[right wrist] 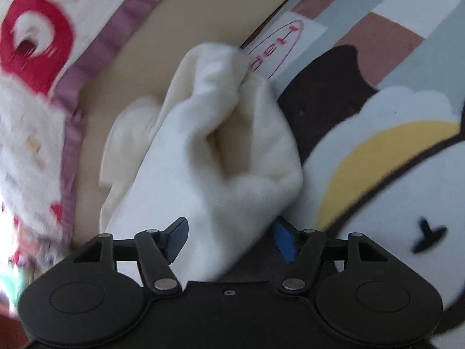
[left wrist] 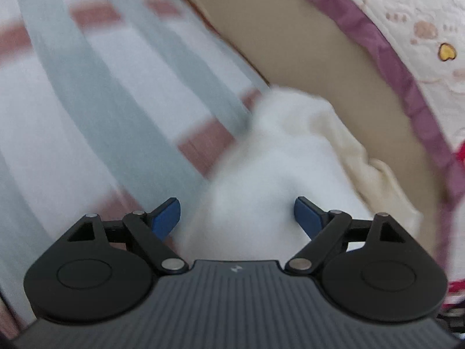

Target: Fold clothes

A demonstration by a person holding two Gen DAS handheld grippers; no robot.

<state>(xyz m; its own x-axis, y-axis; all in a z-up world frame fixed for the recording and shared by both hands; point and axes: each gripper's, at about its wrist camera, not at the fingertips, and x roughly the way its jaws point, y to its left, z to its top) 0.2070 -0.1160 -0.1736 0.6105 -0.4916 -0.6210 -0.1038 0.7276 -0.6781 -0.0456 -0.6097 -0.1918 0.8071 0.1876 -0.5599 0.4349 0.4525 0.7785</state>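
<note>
Cream garment [right wrist: 209, 145], bunched and creased at frame centre, lies on a patterned sheet [left wrist: 87, 101] beside a tan strip [left wrist: 305, 43] and a quilt [left wrist: 407, 8] at upper right. Left tool [left wrist: 237, 218] and right tool [right wrist: 229, 238] both stand spread, cloth between the fingers, ungripped. No neat fold shows; flattening and folding remain.

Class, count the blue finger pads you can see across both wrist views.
4. Left gripper: one pad either side of the white garment. Right gripper: one pad either side of the same cloth, the right one partly covered.
</note>
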